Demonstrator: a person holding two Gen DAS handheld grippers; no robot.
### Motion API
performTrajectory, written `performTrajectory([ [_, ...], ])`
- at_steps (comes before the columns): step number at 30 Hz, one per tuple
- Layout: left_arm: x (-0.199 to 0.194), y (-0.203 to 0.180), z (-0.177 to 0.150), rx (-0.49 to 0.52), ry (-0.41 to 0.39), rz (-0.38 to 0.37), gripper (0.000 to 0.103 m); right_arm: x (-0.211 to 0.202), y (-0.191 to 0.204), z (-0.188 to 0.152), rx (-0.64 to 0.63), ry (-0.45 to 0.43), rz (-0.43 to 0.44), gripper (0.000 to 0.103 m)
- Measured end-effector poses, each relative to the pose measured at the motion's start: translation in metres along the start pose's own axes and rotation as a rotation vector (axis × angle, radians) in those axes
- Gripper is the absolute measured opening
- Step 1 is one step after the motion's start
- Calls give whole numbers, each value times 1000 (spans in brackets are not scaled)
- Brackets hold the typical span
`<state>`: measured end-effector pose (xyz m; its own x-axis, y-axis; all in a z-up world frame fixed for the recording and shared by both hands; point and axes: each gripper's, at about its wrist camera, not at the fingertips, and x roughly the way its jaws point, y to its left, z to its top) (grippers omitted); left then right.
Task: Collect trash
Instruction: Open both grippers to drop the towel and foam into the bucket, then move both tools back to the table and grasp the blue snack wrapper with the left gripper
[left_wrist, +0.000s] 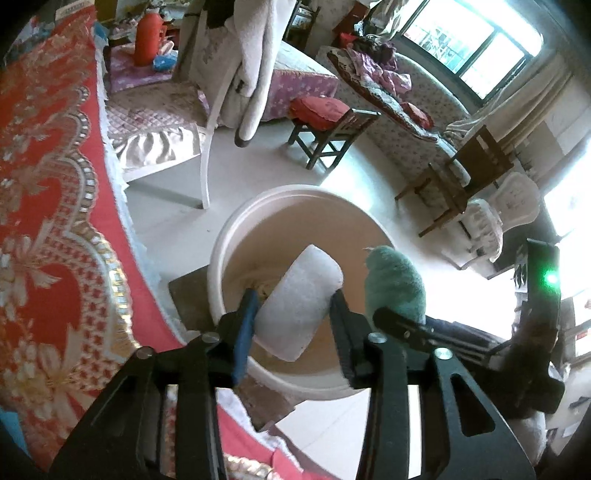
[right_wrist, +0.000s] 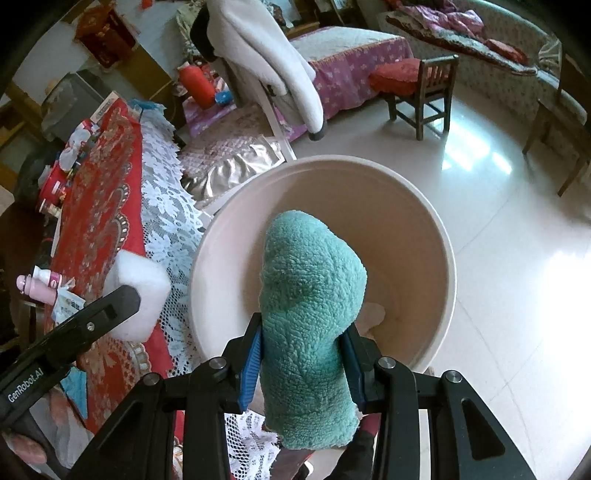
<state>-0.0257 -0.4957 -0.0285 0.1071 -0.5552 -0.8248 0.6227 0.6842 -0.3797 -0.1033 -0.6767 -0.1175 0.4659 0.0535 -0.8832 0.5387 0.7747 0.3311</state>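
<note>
A white foam block (left_wrist: 299, 302) sits tilted between the fingers of my left gripper (left_wrist: 293, 295), over a round cream bucket (left_wrist: 295, 192). The left pad lies against the block and a thin gap shows at the right finger, so the jaws stand open around it. My right gripper (right_wrist: 303, 325) is shut on a teal fuzzy cloth (right_wrist: 310, 314), which it holds upright above the same bucket (right_wrist: 332, 160). The teal cloth (left_wrist: 395, 280) also shows beside the block in the left wrist view. Pale scraps lie at the bucket's bottom.
A table with a red patterned cloth (left_wrist: 55, 221) and white lace edge (right_wrist: 166, 221) stands left of the bucket, with a pink bottle (right_wrist: 40, 286) and small items on it. A white chair (left_wrist: 207, 147), a wooden stool (left_wrist: 332, 125) and glossy floor tiles (right_wrist: 498, 258) lie beyond.
</note>
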Motion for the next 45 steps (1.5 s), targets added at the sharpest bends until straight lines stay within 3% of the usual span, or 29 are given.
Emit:
performTrajectory([
  [2,5,-1,1,-6,6,-9,45,2,-2,0,8,2,5,49],
  [5,10,-1,2,-1,15,-5,51,2,-5,-1,13,1,-5,52],
  [9,10,0,2,-7,20,-3,56,2,-7,-3,20,7,-7,52],
  [22,-18,14,-11,-6,-28,52,56,6,14,-11,-13,26,-6,53],
  [34,-64,49,-26,-38,-104,142,56,1,63,-15,-91,4,18,53],
  [37,-77,64,-31,-60,-121,162,56,1,80,-17,-121,-2,29,59],
  [45,-116,106,-47,-137,-160,225,56,8,137,-26,-221,5,77,60],
])
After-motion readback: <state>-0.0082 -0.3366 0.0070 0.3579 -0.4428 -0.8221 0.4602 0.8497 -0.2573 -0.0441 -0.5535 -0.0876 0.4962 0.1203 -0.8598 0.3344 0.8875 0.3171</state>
